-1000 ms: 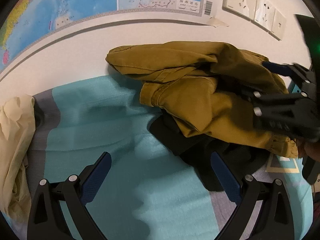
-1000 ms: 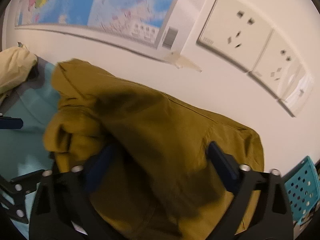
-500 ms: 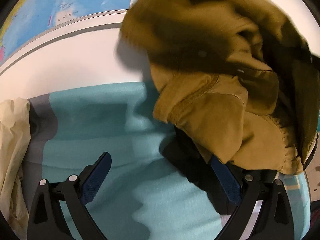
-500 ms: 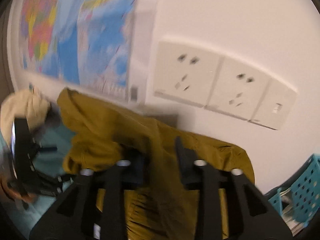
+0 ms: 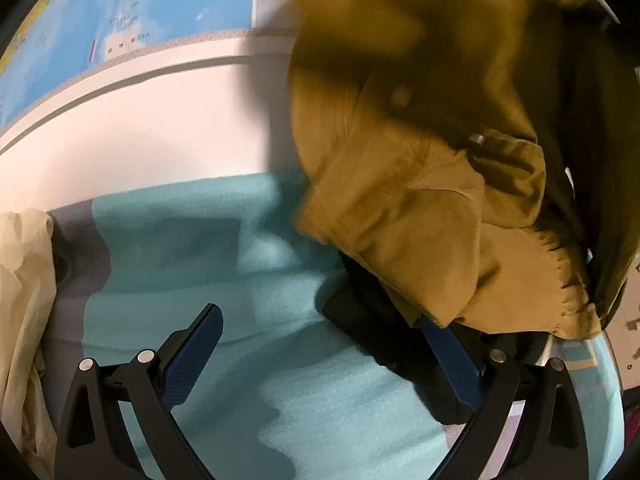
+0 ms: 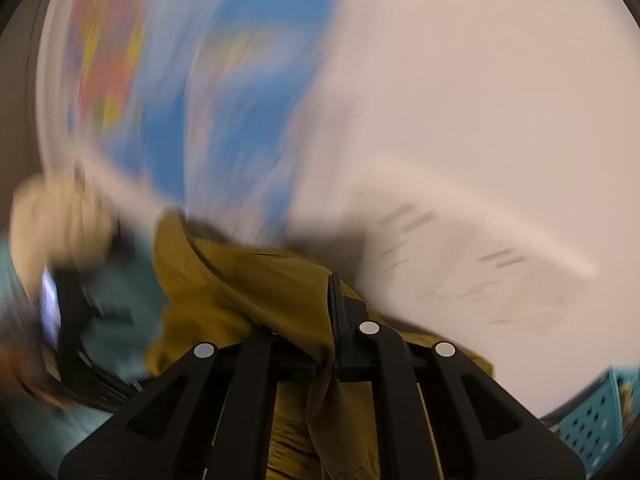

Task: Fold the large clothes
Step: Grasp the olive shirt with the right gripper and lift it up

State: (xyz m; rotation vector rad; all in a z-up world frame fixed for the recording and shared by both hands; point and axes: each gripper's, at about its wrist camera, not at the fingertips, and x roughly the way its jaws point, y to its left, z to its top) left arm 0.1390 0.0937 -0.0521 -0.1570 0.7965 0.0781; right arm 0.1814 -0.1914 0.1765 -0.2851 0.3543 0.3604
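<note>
While the right gripper (image 6: 332, 320) is clenched on a fold of the jacket (image 6: 240, 296), its jaws having just closed with that cloth pinched between them, the left gripper (image 5: 320, 360) stands released, its blue pads (image 5: 192, 356) wide apart and nothing between them. Item one, jacket (image 5: 420, 208): mustard-brown, bunched, hanging at the upper right of the left wrist view, in front of the wall (image 5: 140, 128); a metal snap shows on one fold, a gathered hem along the lower right edge. Its lowest fold hangs just over the tip of the right-hand pad, whether touching cannot be told. Item two, dark garment (image 5: 380, 340): black, lying on the blanket under the jacket, partly behind the right-hand finger of the left gripper. Item three, blanket (image 5: 200, 248): teal with a grey band at the left, spread flat below the left gripper. Item four, cream cloth (image 5: 24, 300): crumpled at the far left edge of the blanket. Item five, map (image 5: 120, 20): blue, on the wall above a pale strip. Item six, basket (image 6: 592, 420): teal, perforated, at the lower right of the right wrist view. That view is heavily blurred; the left gripper appears there as a dark smear at the left.
</note>
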